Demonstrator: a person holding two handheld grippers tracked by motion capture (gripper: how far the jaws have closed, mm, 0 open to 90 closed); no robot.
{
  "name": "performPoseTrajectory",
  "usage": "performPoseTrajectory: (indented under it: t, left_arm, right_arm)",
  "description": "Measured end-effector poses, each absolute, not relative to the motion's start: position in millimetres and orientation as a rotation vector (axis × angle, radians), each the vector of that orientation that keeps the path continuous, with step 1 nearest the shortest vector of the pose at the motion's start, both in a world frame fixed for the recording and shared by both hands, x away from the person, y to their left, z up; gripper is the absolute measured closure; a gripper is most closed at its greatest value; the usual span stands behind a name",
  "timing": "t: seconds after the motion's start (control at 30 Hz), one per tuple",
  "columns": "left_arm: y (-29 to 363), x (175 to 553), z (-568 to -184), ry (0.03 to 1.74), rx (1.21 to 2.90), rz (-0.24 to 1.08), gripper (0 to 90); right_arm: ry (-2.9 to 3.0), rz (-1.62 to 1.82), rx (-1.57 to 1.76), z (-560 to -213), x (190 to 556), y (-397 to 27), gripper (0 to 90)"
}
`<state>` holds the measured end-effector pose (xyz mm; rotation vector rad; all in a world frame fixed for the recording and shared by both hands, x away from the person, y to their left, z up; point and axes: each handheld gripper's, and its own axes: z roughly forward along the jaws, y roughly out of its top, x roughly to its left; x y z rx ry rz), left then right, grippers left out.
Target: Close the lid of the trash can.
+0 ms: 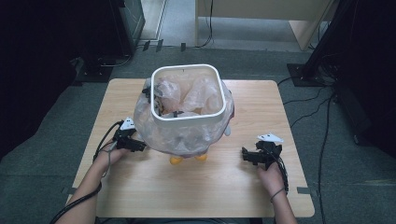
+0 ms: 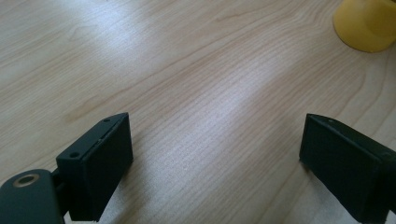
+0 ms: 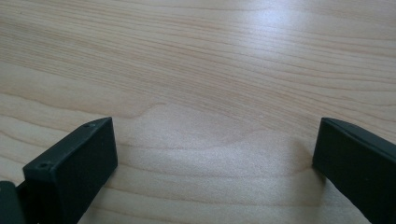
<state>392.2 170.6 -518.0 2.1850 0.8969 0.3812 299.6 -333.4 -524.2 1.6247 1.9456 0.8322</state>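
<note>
While both of our grippers rest low on the tabletop point(image 1: 140, 196) with nothing between their jaws, the thing we expect to handle stands at the middle of it: a white bin point(image 1: 187, 116) with a rounded square rim, dressed in a thin clear plastic bag point(image 1: 154, 126) that billows out over its sides and crumples down inside. Our left gripper point(image 1: 133, 145) sits just beside the bag's near-left bulge, jaws spread wide; our right gripper point(image 1: 247, 155) lies well apart to the right, jaws likewise spread.

We judge the bag to be light, limp and slippery, easily torn if pinched hard or dragged. A loose fold at the overhang would be the place to pinch it. The bin looks stiff and light; its rim offers the firmest hold. Small yellow pieces point(image 1: 176, 160) show at its foot.
</note>
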Motion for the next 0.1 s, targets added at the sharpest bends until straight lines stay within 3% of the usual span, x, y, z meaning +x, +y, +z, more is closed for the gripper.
performPoseTrajectory:
  t: [0.1]
  left_arm:
    - [170.2,392.7,-518.0,0.902,2.185,0.384,9.6]
  right_arm:
    - [1.954,0.834,1.611,-524.3,300.1,-332.9,0.0]
